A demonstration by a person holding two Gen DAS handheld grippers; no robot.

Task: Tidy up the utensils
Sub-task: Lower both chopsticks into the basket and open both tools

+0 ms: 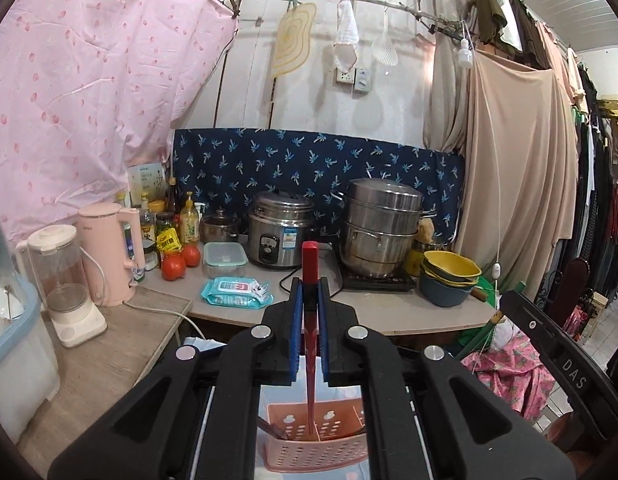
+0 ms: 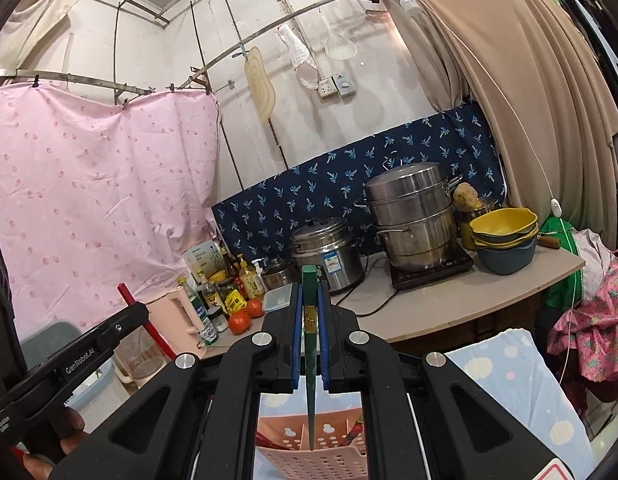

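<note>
My left gripper is shut on a red chopstick that stands nearly upright between its blue pads, its tapered tip hanging just above a pink perforated utensil holder. My right gripper is shut on a dark green chopstick with a gold label, its tip also over the pink utensil holder. In the right wrist view the left gripper and its red chopstick show at the left, with a hand under it. Other dark utensils lean inside the holder's compartments.
The counter behind carries a rice cooker, a stacked steel steamer on a hob, stacked bowls, tomatoes, bottles, a wipes pack, a pink kettle and a blender. The holder rests on a light blue patterned cloth.
</note>
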